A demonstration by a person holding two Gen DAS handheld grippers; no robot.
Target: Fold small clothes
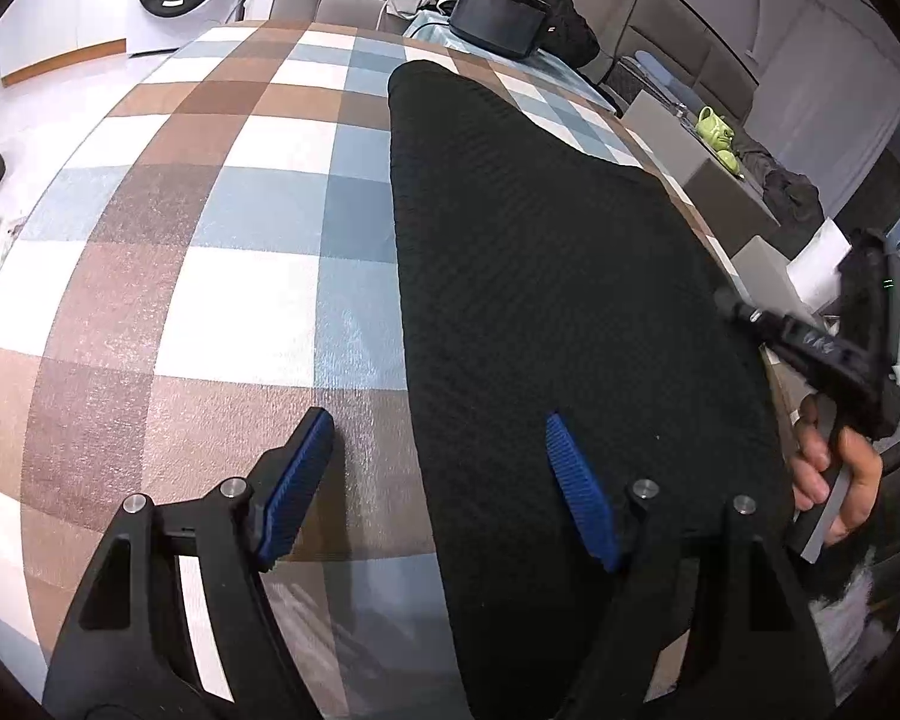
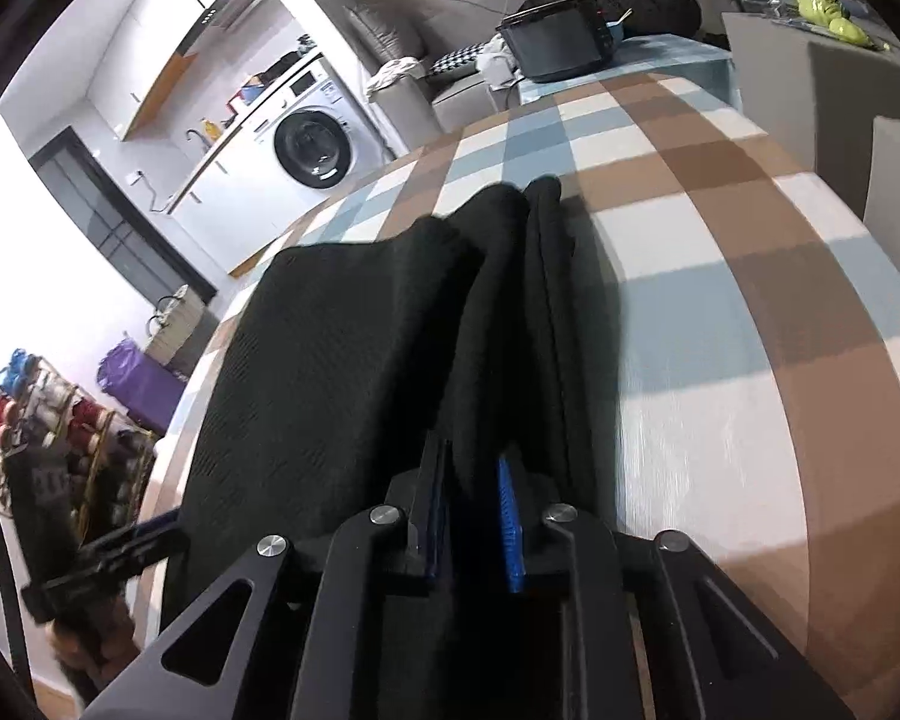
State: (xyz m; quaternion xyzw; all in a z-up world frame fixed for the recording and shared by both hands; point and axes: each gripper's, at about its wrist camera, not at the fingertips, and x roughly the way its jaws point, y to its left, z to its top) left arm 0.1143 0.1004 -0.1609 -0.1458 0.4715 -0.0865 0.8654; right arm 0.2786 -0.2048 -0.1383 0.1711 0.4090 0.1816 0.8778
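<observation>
A black knit garment (image 1: 546,276) lies lengthwise on the checked tablecloth (image 1: 210,228). My left gripper (image 1: 444,474) is open just above the cloth, straddling the garment's near left edge: its right pad is over the black fabric, its left pad over bare tablecloth. In the right wrist view my right gripper (image 2: 474,510) is shut on a raised fold of the black garment (image 2: 342,330), and the pinched fabric runs in a ridge away from the pads. The right gripper (image 1: 852,348) also shows at the left wrist view's right edge, held by a hand (image 1: 834,480).
A black tray-like device (image 1: 498,18) sits on a light blue cloth at the table's far end, with dark clothes behind it. A washing machine (image 2: 312,144) stands beyond the table. Green items (image 1: 717,135) lie on a side counter at the right. A rack (image 2: 48,414) stands at the left.
</observation>
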